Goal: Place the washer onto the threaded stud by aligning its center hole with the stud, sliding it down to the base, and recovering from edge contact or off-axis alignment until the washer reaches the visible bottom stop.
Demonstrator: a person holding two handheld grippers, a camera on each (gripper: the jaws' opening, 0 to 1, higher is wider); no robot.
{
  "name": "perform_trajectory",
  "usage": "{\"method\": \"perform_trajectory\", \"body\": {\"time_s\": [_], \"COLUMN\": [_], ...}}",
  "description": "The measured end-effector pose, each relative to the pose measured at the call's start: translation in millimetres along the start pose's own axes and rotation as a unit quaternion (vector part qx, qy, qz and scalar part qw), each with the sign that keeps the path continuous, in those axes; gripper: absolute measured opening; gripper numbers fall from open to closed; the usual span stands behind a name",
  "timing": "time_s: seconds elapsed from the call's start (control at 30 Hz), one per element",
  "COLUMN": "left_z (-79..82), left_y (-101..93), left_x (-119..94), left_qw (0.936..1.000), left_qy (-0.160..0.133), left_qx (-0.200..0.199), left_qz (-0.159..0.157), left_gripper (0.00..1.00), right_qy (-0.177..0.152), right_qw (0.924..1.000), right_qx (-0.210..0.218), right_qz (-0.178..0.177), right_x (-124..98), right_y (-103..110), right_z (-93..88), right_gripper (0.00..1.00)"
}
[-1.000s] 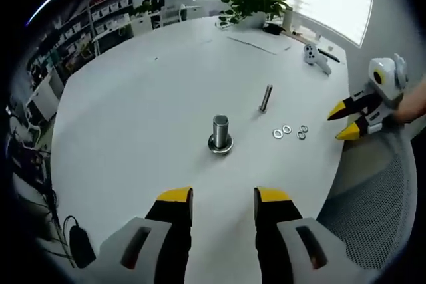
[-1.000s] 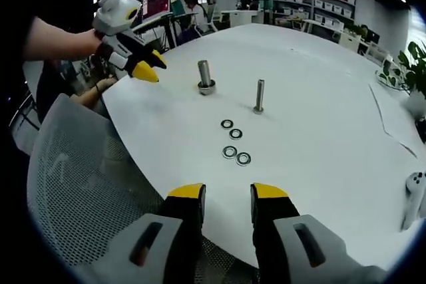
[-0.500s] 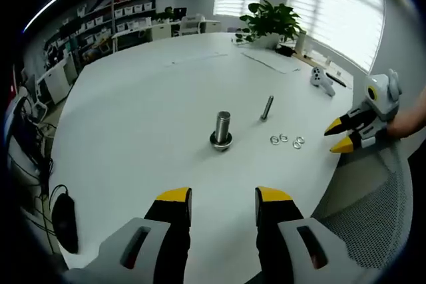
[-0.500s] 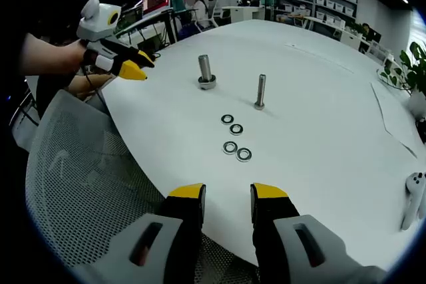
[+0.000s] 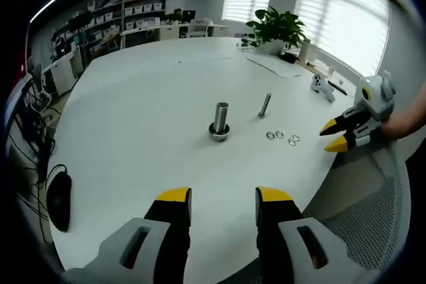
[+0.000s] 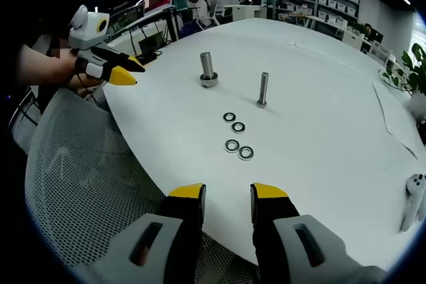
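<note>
Looking along the right gripper [image 6: 226,197], we see four small metal washers [image 6: 237,137] lying flat on the white round table [image 6: 333,131], in two close pairs, each a thin silver ring with a dark centre hole. Just beyond them stands the slim threaded stud [image 6: 263,90], upright, and further left a thicker steel post [image 6: 208,70] on a wide base, well apart from the washers. Our right gripper hangs over the table's near edge, above a mesh chair back [image 6: 80,191], its yellow-tipped jaws parted with nothing between them and touching nothing. In the left gripper view, our left gripper [image 5: 216,203] is likewise parted and empty over the table, with the washers [image 5: 282,137] lying to the right of the post [image 5: 220,121].
</note>
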State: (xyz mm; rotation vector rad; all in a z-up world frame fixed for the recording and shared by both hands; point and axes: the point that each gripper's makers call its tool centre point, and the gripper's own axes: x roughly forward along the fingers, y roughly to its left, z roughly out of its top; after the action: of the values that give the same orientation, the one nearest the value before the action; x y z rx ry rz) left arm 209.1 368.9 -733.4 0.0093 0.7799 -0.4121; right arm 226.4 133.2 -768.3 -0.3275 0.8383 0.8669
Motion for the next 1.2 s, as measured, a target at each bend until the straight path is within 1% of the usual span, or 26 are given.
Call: {"method": "perform_trajectory", "body": {"time_s": [0.37, 0.4, 0.5, 0.67, 0.73, 0.8, 0.87, 1.03, 1.2], "left_z": [-11.5, -11.6, -12.4, -12.3, -11.8, -12.6, -12.9, -12.7, -13.1], "left_y": [4.1, 4.3, 3.8, -4.4, -7.0, -8.0, -6.9, 0.6, 0.1], "left_x": [-8.8, -10.0, -11.2, -11.3, -10.5, -10.0, -10.4, -11.6, -11.4], "left_qw": [0.9998, 0.9996, 0.9995, 0.9994, 0.9991, 0.9992, 0.9993, 0.9984, 0.9985], "left_qy": [-0.009, -0.011, -0.013, -0.017, -0.025, -0.026, -0.026, -0.033, -0.034], "left_qx": [-0.017, -0.023, -0.024, -0.026, -0.031, -0.027, -0.021, -0.028, -0.026], "left_qz": [0.01, 0.011, 0.016, 0.018, 0.017, 0.017, 0.019, 0.035, 0.034], "left_gripper": [0.37, 0.37, 0.37, 0.37, 0.37, 0.37, 0.37, 0.34, 0.34], "right_qy": [0.004, 0.004, 0.006, 0.006, 0.007, 0.009, 0.01, 0.012, 0.013], "right_qw": [1.0, 1.0, 1.0, 1.0, 1.0, 0.9999, 0.9999, 0.9999, 0.9999], "right_qx": [-0.002, -0.003, -0.003, -0.003, -0.003, -0.004, -0.004, -0.002, 0.0], "right_qz": [0.001, 0.002, 0.002, 0.003, 0.003, 0.004, 0.003, 0.004, 0.004], "right_x": [1.1, 1.3, 1.6, 1.9, 1.5, 1.9, 2.3, 2.2, 1.7], "right_y": [0.6, 0.5, 1.0, 1.0, 1.5, 1.5, 1.3, 1.9, 1.8], "right_z": [-1.5, -1.6, -1.9, -2.1, -2.2, -3.3, -3.9, -4.5, -4.8], "right_gripper": [0.3, 0.3, 0.3, 0.3, 0.3, 0.3, 0.3, 0.3, 0.3]}}
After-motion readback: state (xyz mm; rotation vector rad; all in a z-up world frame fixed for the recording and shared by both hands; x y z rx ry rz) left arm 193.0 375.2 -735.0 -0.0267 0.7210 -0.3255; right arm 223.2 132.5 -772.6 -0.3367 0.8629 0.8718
